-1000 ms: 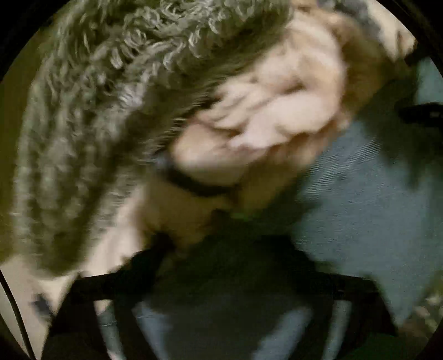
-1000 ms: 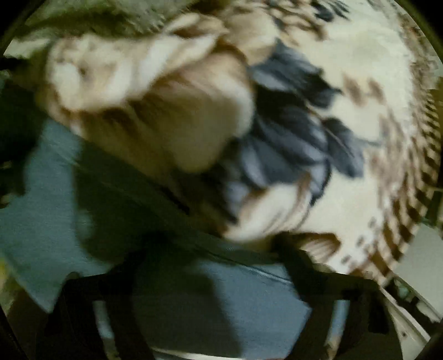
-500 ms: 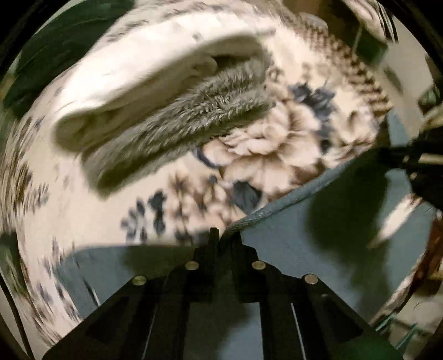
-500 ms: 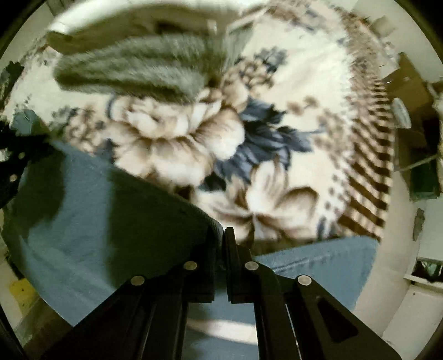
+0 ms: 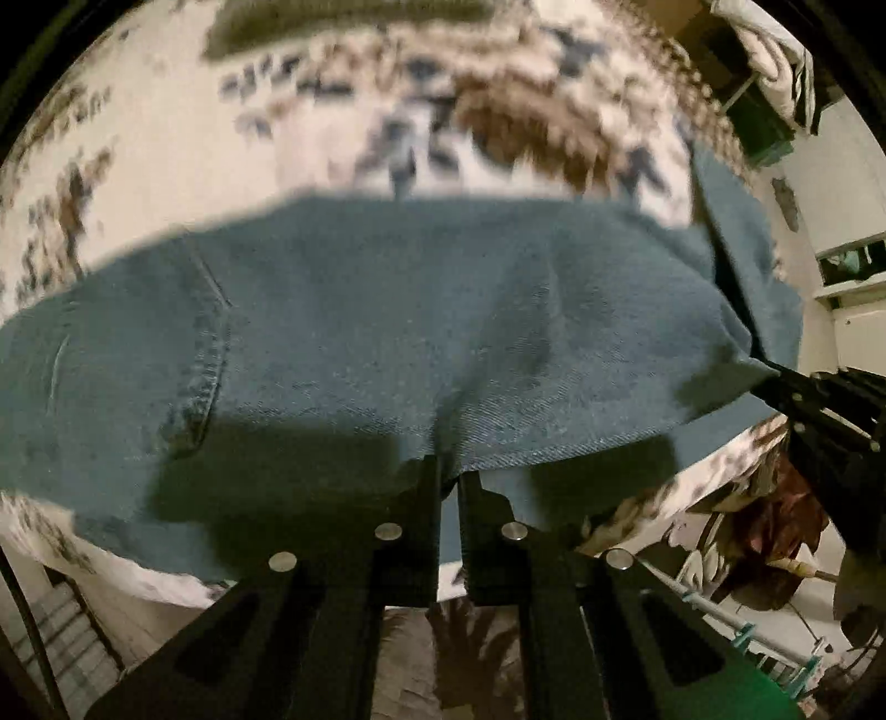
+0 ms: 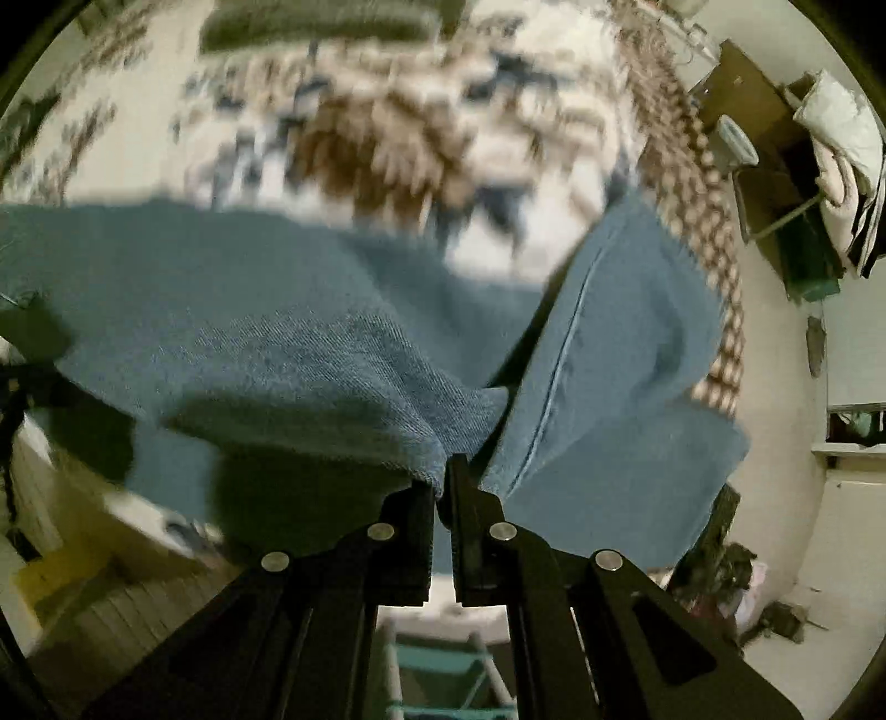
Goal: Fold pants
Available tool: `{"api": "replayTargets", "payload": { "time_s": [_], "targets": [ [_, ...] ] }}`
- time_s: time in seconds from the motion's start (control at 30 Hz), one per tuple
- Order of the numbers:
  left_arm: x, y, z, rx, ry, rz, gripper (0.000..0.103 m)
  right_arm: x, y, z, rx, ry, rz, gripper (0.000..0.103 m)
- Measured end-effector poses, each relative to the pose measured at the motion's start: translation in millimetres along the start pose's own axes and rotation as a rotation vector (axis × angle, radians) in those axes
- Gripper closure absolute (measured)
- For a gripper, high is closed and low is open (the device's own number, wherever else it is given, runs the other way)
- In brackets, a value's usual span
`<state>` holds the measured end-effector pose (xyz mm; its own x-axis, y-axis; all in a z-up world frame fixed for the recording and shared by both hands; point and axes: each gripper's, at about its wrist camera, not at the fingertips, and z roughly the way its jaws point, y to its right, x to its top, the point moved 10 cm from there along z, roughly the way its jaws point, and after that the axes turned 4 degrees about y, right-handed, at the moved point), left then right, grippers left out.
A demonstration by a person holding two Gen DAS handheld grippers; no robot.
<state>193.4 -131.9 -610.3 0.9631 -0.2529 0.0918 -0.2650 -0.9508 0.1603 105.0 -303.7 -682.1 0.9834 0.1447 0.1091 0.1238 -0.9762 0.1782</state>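
Blue denim pants (image 5: 387, 321) lie across a floral blanket (image 5: 183, 144). My left gripper (image 5: 448, 471) is shut on the near edge of the pants and holds that edge lifted. My right gripper (image 6: 443, 471) is shut on another part of the pants (image 6: 277, 343), where the denim folds. A seamed leg panel (image 6: 609, 354) hangs to the right of it. The right gripper also shows at the right edge of the left wrist view (image 5: 814, 399), pinching the same edge.
The floral blanket (image 6: 387, 122) covers the bed. A grey folded item (image 6: 315, 27) lies at its far side. A wooden cabinet (image 6: 764, 144) with bundled cloth stands at the right. A green drying rack (image 6: 443, 664) and floor lie below the grippers.
Both grippers have pulled back toward the bed's near edge, drawing the denim with them. The grey folded item has receded to the far side. More of the pants now spreads flat.
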Motion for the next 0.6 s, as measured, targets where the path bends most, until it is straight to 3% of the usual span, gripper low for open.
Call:
{"api": "replayTargets", "payload": {
  "time_s": [0.13,0.2,0.27,0.3,0.33,0.37,0.4,0.43,0.5,0.6],
  "targets": [
    [-29.9,3.3,35.7,0.006,-0.063,0.004,0.096,-41.7,-16.4,34.5,-0.023,-0.049,-0.050,0.097],
    [-40.9,-4.4,48.2,0.057,-0.119,-0.018,0.095,-51.9,-21.4,46.2,-0.031,-0.079,-0.081,0.096],
    [-44.8,-9.3,44.1,0.031,-0.143,-0.076,0.082,-58.9,-24.1,54.1,-0.012,-0.119,-0.084,0.090],
    [-44.1,-11.6,35.1,0.005,-0.143,-0.114,0.064,-60.1,-24.9,53.8,0.023,-0.139,-0.064,0.075],
    [-44.1,-14.5,29.3,-0.001,-0.135,-0.129,0.045,-59.6,-25.0,49.4,0.077,-0.151,-0.023,0.049],
    [-40.6,-18.2,18.9,0.000,-0.112,-0.145,0.035,-56.9,-23.7,40.3,0.132,-0.144,0.033,0.033],
    [-31.6,-22.8,4.2,0.022,-0.068,-0.155,0.017,-53.5,-22.2,30.8,0.180,-0.127,0.079,0.014],
    [-22.4,-26.3,-6.4,0.048,-0.029,-0.161,0.011,-47.7,-18.1,18.3,0.227,-0.106,0.138,0.013],
    [-1.5,-31.5,-20.4,0.095,0.039,-0.173,0.011,-34.4,0.8,-1.7,0.265,-0.059,0.256,0.013],
    [34.4,-34.1,-18.9,0.173,0.112,-0.167,0.011,-6.3,45.3,-7.6,0.232,-0.026,0.423,0.013]
  ]
}}
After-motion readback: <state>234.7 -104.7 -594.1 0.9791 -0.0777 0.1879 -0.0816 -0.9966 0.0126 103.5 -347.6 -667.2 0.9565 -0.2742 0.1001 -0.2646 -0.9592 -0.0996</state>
